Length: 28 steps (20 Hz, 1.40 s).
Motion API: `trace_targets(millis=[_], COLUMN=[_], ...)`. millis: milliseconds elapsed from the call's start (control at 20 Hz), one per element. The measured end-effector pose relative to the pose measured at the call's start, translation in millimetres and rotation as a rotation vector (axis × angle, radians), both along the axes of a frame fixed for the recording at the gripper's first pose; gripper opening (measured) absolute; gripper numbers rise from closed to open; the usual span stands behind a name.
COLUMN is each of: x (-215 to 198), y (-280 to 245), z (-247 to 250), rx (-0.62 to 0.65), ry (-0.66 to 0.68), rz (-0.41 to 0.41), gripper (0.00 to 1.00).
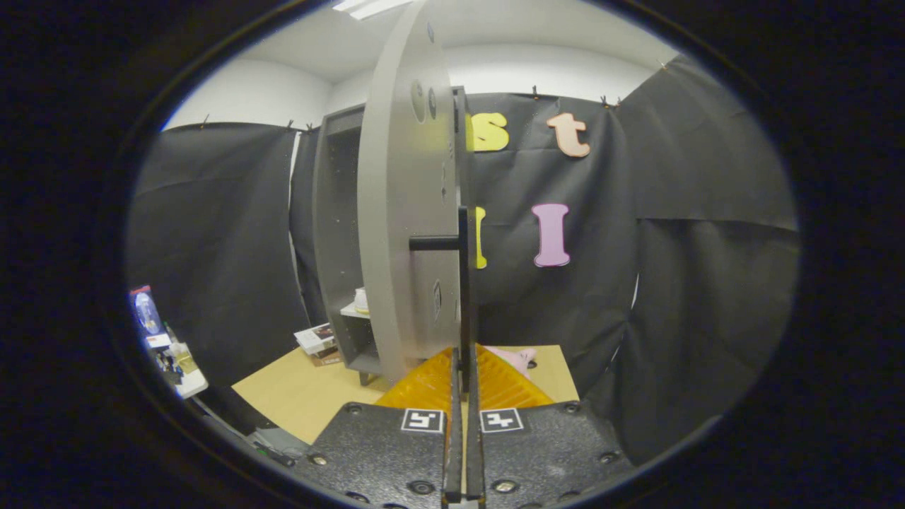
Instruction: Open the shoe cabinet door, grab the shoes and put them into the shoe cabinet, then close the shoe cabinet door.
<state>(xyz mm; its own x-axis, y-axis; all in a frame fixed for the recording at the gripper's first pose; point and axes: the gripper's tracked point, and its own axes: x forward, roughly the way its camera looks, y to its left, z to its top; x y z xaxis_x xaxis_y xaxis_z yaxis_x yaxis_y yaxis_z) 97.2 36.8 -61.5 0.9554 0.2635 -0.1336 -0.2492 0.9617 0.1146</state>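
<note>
The grey shoe cabinet (338,233) stands on the wooden counter (304,396) left of the frame's middle, its open front showing a shelf with something pale on it low down, too small for me to name. Its door (403,212) is swung out and seen almost edge-on, running up the centre of the frame from just above the fingers to the top. A dark bar handle (463,297) stands upright along the door's free edge, joined to the panel by a short dark stub at mid-height. The gripper (464,385) has its jaws drawn nearly together, only a thin slit between them, and the lower end of that handle drops right into the slit, so they look pinched on it; I would not swear both sides press. A pink shoe (520,357) lies on the counter just right of centre, beyond the fingers, partly hidden by them. Some boxes or packets sit on the counter to the lower left of the cabinet. My reading is that this is a door-swinging step; with the shoe on the counter outside the cabinet, it looks like the opening. What comes next, I'd say, calls for the door swung wide enough to clear the shelves, then letting go of the handle and reaching right for the shoe.
</note>
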Motion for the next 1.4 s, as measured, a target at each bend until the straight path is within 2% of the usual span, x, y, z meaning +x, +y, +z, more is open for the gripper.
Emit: trace_targets(millis=[100, 200, 350, 800, 950, 1100, 1250, 1350, 1400], x=[2.0, 7.2, 4.1, 5.3, 2.5, 2.2, -1.6, -8.8, -13.6], y=[2.2, -13.5, -2.9, -7.3, -10.8, -20.2, -34.2, -34.8, -33.6], z=[0.0, 1.9, 2.6, 1.0, 3.3, 20.9, 24.2, 26.8, 27.2], rx=[-0.043, -0.066, -0.016, -0.026, -0.014, -0.045, -0.121, -0.117, -0.108], ry=[-0.024, -0.042, -0.024, -0.006, -0.001, -0.077, -0.117, -0.114, -0.112], rz=[0.021, -0.019, -0.018, -0.053, -0.089, -0.148, -0.189, -0.201, -0.208], gripper=[0.04, 0.04, 0.04, 0.04, 0.04, 0.06, 0.54, 0.86, 0.87])
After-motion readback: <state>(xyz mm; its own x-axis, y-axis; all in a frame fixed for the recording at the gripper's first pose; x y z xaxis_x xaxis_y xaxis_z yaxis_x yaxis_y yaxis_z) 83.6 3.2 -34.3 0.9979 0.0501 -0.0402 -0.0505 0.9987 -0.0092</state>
